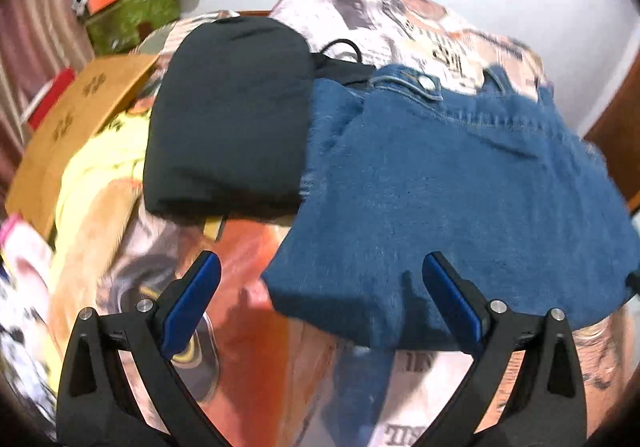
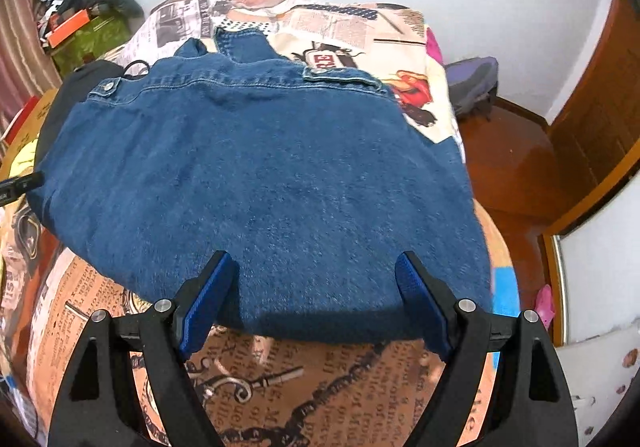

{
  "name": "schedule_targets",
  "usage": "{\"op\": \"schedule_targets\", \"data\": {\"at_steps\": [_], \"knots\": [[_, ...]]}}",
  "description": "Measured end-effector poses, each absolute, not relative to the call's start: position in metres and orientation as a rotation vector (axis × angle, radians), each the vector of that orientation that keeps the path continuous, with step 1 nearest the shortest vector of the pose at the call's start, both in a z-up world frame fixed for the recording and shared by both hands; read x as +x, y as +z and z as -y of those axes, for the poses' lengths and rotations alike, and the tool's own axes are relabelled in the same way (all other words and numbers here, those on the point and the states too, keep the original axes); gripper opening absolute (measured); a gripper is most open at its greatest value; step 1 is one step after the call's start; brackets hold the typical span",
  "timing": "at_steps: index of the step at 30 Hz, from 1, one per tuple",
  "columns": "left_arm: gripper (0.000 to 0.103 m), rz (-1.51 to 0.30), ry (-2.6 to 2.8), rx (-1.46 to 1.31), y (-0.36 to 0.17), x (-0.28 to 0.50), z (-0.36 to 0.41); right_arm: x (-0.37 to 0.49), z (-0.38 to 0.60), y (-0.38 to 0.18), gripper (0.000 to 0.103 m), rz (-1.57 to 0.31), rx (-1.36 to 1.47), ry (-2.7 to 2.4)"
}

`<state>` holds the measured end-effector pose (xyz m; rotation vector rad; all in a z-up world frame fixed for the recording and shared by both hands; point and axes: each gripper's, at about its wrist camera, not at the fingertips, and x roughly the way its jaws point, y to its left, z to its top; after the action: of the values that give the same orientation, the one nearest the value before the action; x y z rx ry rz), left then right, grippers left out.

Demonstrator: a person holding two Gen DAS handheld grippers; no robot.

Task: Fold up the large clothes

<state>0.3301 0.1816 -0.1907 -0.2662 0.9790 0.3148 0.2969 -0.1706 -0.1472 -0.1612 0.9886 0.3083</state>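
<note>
A blue denim garment lies folded on the printed bedspread; it fills the middle of the right wrist view. My left gripper is open and empty, hovering over the garment's near left corner. My right gripper is open and empty, just above the garment's near edge. A folded black garment lies to the left of the denim, touching it. The left gripper's tip shows at the left edge of the right wrist view.
A brown cardboard box and yellow cloth lie at the bed's left. A green bin with clutter stands at the back left. The bed's right edge drops to a wooden floor, with a door beyond.
</note>
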Motion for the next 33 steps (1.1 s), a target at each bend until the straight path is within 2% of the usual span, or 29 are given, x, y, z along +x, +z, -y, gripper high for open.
{"op": "schedule_targets", "data": {"at_steps": [7, 15, 19, 26, 29, 31, 33], "knots": [[0.102, -0.914, 0.305, -0.355, -0.182, 0.309, -0.180, 0.293, 0.161, -0.133, 0.081, -0.928, -0.114, 0.335], [0.102, -0.965, 0.254, -0.505, -0.218, 0.320, -0.183, 0.302, 0.139, -0.158, 0.081, -0.972, -0.150, 0.353], [0.102, -0.984, 0.192, -0.650, -0.237, 0.326, -0.191, 0.294, 0.130, -0.164, 0.087, -0.931, -0.223, 0.352], [0.100, -0.968, 0.097, -0.966, -0.274, 0.337, -0.205, 0.294, 0.124, -0.166, 0.088, -0.917, -0.256, 0.358], [0.092, -0.921, 0.062, -1.075, -0.283, 0.343, -0.207, 0.295, 0.125, -0.166, 0.088, -0.919, -0.255, 0.360], [0.078, -0.905, 0.048, -1.143, -0.288, 0.347, -0.210, 0.295, 0.124, -0.166, 0.088, -0.920, -0.256, 0.360], [0.071, -0.884, 0.076, -1.174, -0.290, 0.352, -0.213, 0.294, 0.123, -0.166, 0.088, -0.925, -0.259, 0.362]]}}
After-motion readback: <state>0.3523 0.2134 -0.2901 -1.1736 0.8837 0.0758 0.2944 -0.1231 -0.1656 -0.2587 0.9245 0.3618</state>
